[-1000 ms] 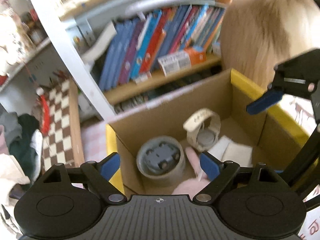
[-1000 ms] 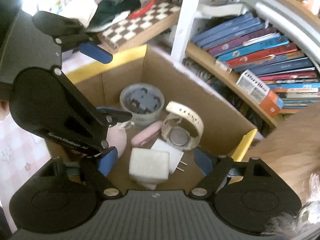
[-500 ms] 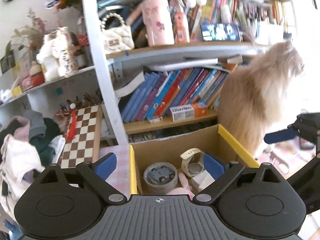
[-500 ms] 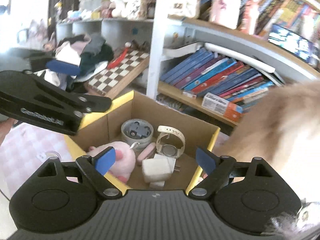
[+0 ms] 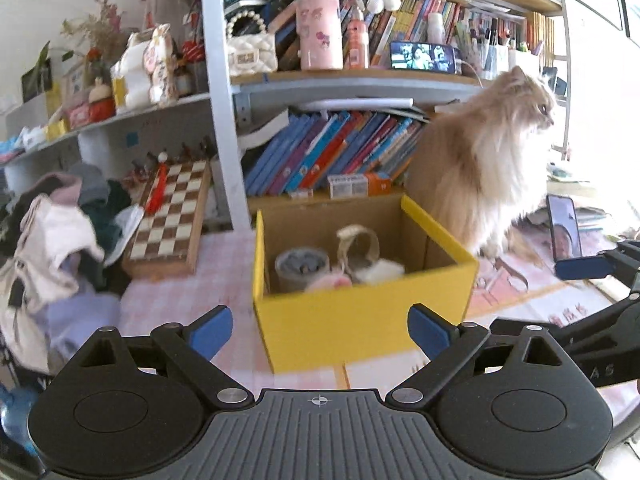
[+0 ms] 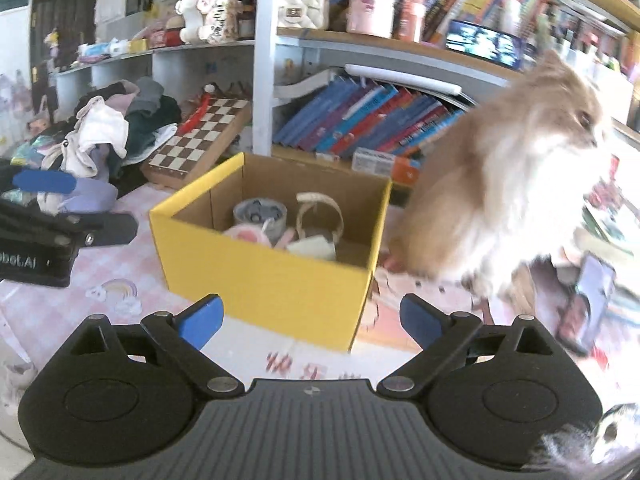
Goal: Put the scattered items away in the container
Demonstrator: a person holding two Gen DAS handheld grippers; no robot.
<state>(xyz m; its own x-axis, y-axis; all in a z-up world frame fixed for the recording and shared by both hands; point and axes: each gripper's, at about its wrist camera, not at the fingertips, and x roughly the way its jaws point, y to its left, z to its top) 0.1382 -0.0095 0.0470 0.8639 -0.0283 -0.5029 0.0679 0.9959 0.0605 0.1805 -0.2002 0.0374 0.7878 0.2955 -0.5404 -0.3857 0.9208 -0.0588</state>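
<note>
Both grippers stand back from the yellow cardboard box (image 5: 360,320), which sits on the pink checked tablecloth (image 5: 224,264) in front of the bookshelf. The left gripper (image 5: 320,330) has its blue-padded fingers spread wide with nothing between them; the right gripper (image 6: 310,320) is empty too, its jaws opening. Inside the box lie a grey round case (image 6: 260,213), a cream wristwatch (image 6: 320,212), a pink plush toy (image 6: 246,235) and a white charger block (image 6: 312,246), so the packing looks to be at or near its end. No small loose item is plainly visible on the cloth near the box. A long-haired cat (image 5: 492,168) sits just to the right of the box, and a phone (image 5: 564,228) is propped further right. The next move calls for a scan of the table for stragglers, taking care around the cat; if none, the job is likely finished.
</note>
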